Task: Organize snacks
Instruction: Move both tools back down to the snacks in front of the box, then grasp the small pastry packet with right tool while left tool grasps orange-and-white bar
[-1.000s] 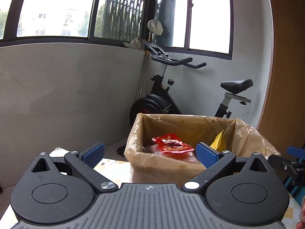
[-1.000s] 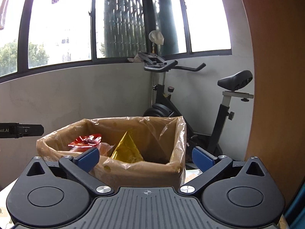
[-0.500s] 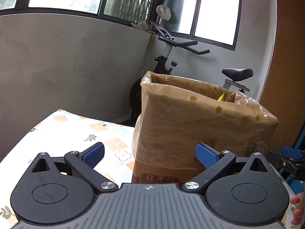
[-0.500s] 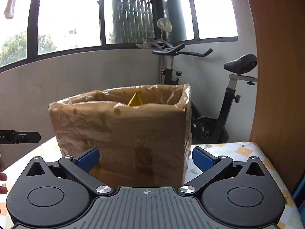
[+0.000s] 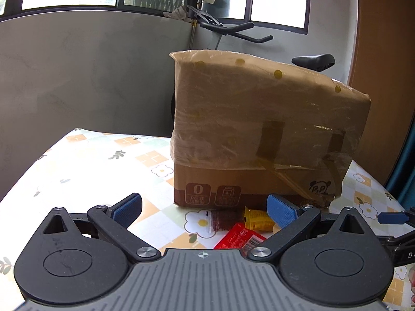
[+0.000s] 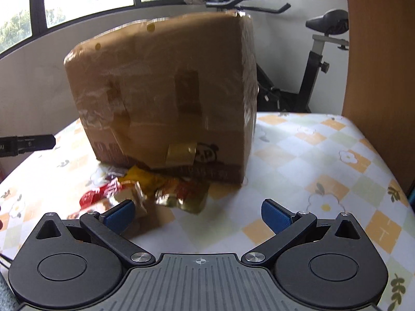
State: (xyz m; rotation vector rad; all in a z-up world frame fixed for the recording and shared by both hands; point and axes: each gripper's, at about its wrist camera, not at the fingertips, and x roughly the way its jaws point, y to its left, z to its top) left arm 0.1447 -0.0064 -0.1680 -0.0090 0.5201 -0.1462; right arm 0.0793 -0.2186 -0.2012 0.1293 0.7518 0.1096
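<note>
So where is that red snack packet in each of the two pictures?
Left wrist view: the red snack packet lies low, right of centre, on the tablecloth between the open fingers of the left hand-held gripper.
Right wrist view: it sits lower left, ahead of the left-side finger.
Shared landmark: the cardboard box stands just behind it in both.
</note>
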